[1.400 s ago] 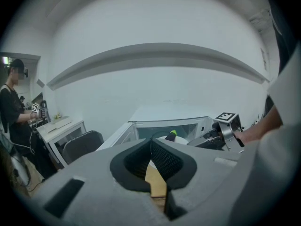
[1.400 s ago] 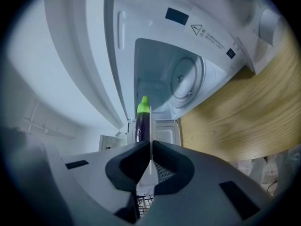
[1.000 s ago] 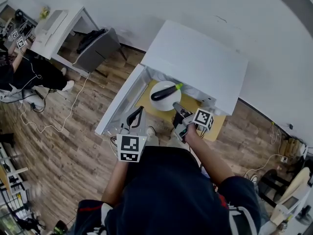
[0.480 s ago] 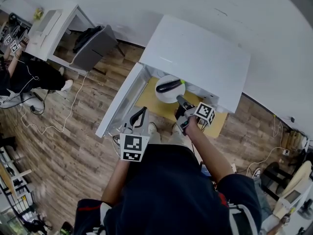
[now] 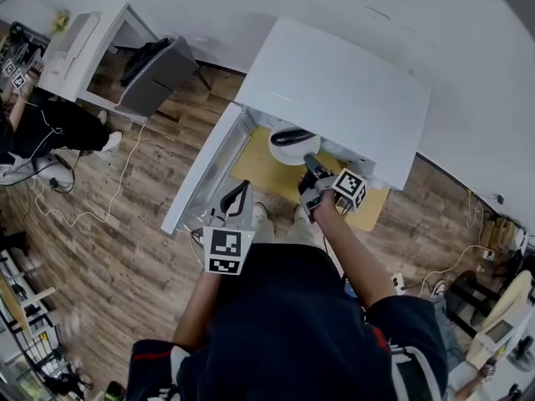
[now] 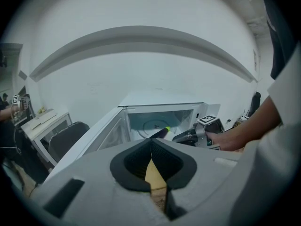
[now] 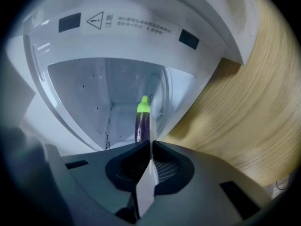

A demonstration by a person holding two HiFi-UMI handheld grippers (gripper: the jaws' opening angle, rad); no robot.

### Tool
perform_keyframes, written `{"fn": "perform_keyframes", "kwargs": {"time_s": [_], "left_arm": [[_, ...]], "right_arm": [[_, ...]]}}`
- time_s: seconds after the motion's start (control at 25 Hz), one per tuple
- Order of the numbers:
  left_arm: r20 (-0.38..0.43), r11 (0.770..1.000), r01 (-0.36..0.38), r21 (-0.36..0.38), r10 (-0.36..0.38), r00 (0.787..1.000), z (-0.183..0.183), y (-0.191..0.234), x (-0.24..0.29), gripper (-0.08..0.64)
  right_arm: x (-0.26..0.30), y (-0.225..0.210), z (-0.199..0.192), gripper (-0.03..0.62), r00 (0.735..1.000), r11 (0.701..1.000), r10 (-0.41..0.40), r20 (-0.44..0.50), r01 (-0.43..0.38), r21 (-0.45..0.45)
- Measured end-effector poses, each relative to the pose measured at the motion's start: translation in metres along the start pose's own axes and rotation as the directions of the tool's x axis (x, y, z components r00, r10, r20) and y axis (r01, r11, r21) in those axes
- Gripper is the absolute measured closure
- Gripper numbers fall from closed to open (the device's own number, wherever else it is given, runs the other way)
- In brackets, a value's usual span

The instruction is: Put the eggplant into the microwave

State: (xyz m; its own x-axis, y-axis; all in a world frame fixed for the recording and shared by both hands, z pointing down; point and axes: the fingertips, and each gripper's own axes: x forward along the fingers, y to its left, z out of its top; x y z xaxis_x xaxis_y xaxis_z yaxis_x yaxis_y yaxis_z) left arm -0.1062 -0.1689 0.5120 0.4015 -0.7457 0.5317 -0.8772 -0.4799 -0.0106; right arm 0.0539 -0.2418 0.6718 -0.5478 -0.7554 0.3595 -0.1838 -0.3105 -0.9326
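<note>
A dark purple eggplant [image 5: 291,137] with a green tip lies on a white plate [image 5: 296,152]. The plate sits at the mouth of the open white microwave [image 5: 334,98], partly under its top. My right gripper [image 5: 308,160] is shut on the plate's near rim. In the right gripper view the eggplant [image 7: 142,121] points into the white cavity [image 7: 94,93], and the plate's edge [image 7: 147,173] runs between the jaws. My left gripper [image 5: 242,187] hangs back by the open door [image 5: 205,174], shut on nothing. From the left gripper view the eggplant [image 6: 161,132] shows beyond its jaws.
The microwave stands on a light wooden tabletop [image 5: 259,174]; its door swings out to the left. The floor is wood planks with cables [image 5: 92,215]. A desk and a grey chair [image 5: 155,78] stand at the far left, near a seated person [image 5: 42,124].
The right gripper has pushed the plate with the eggplant forward, from in front of the microwave to its opening. The left gripper has hardly moved.
</note>
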Motion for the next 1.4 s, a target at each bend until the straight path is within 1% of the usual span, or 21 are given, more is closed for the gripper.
{"fn": "perform_keyframes", "kwargs": {"time_s": [0.16,0.32,0.56,0.84,1.16,1.4], "left_arm": [[-0.006,1.000,0.002,0.000,-0.002,1.000,-0.003,-0.001,0.001,0.543],[-0.004,1.000,0.003,-0.006,-0.003,1.000,-0.004,-0.003,0.001,0.543],[-0.009,1.000,0.011,-0.012,-0.011,1.000,-0.008,-0.004,0.001,0.543],[-0.009,1.000,0.003,-0.017,-0.003,1.000,-0.011,0.001,-0.001,0.543],[-0.015,1.000,-0.001,-0.022,0.001,1.000,-0.015,0.010,-0.002,0.543],[-0.017,1.000,-0.006,-0.030,0.005,1.000,-0.017,0.015,-0.002,0.543]], "right_arm": [[0.003,-0.004,0.004,0.569,0.999,0.999,-0.004,0.042,0.003,0.033],[0.004,-0.010,0.012,0.569,0.994,0.996,-0.011,0.112,0.001,0.085],[0.008,-0.014,0.018,0.569,0.984,0.996,-0.014,0.176,-0.001,0.085],[0.014,-0.020,0.022,0.568,0.975,0.993,-0.036,0.221,0.009,0.120],[0.023,-0.018,0.032,0.568,0.961,0.992,-0.040,0.273,0.004,0.129],[0.024,-0.022,0.034,0.568,0.958,0.990,-0.060,0.279,0.020,0.143]]}}
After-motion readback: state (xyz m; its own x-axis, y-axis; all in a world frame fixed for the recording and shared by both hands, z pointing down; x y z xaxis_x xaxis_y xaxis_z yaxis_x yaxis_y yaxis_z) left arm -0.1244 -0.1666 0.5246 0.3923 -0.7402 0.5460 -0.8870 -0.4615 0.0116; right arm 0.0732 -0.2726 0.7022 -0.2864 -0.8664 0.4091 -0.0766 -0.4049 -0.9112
